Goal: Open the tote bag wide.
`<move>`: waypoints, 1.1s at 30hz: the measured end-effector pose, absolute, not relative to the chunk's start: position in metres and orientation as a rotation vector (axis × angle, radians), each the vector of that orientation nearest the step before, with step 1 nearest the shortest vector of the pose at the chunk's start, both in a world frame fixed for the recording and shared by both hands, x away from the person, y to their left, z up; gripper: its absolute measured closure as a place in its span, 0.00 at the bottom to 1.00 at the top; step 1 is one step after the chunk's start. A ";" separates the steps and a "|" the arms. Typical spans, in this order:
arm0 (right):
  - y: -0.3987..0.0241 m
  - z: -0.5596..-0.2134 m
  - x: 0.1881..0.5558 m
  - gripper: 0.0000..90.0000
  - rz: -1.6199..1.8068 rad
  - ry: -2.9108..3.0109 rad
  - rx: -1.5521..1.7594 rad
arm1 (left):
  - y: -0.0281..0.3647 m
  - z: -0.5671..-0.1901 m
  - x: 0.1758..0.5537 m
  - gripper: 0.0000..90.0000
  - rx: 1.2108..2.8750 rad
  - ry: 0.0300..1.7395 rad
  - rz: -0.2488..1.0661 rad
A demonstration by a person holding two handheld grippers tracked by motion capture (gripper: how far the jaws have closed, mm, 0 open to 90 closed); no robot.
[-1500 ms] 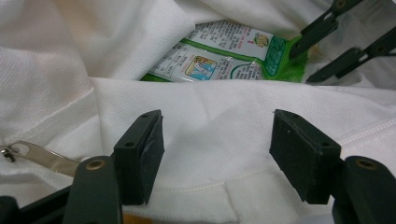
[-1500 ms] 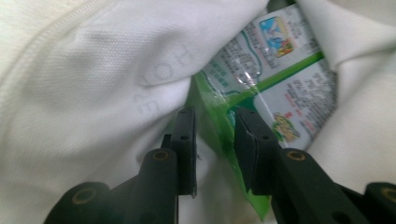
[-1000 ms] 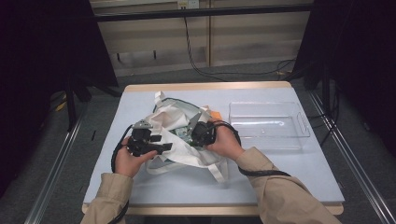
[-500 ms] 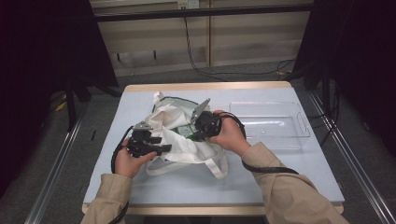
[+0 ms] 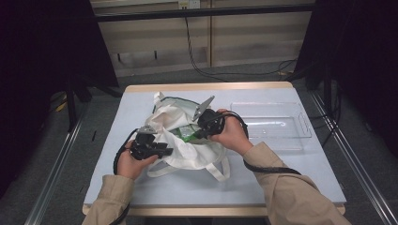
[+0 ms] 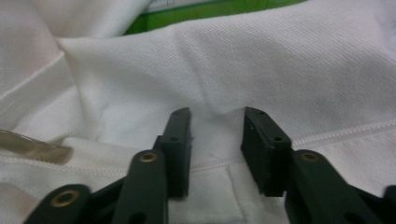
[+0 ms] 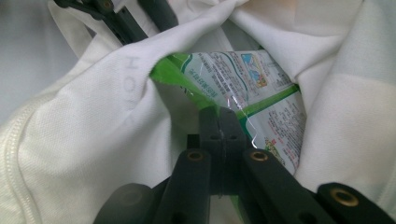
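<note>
Two grippers work a white bag [image 5: 187, 145]: left gripper [image 6: 215, 140], jaws just closing, straddles its hem; right gripper [image 7: 219, 123] clenched on the green packet [image 7: 261, 93] inside, to draw it out

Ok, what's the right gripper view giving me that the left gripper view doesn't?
Right gripper view: the right tongs are shut on the edge of the green packet, whose printed face shows in the mouth of the white bag. Left gripper view: the left tongs, whose jaws have just been closing, have a seamed fold of the bag between them. Both: white bag fabric and some green of the packet.
</note>
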State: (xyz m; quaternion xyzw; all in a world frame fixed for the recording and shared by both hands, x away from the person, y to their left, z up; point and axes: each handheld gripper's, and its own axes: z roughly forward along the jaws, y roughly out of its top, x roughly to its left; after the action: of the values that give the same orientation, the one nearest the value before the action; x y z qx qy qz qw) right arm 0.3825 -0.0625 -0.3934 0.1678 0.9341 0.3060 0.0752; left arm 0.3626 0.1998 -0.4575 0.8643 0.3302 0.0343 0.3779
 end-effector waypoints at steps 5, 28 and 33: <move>-0.070 -0.384 0.385 1.00 0.997 2.783 0.547 | 0.197 -0.460 0.361 0.77 2.261 0.831 0.114; -0.049 -0.358 0.368 0.91 1.019 2.809 0.588 | 0.189 -0.421 0.353 0.92 2.101 0.741 0.178; -0.047 -0.364 0.366 0.83 0.984 2.817 0.562 | 0.182 -0.419 0.353 0.91 2.097 0.722 0.192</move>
State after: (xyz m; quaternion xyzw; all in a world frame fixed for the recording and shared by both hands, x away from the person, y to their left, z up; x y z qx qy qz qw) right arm 0.3658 -0.0469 -0.3642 0.1849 0.9265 0.3236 0.0526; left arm 0.3529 0.1821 -0.4187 0.8449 0.2910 0.0774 0.4420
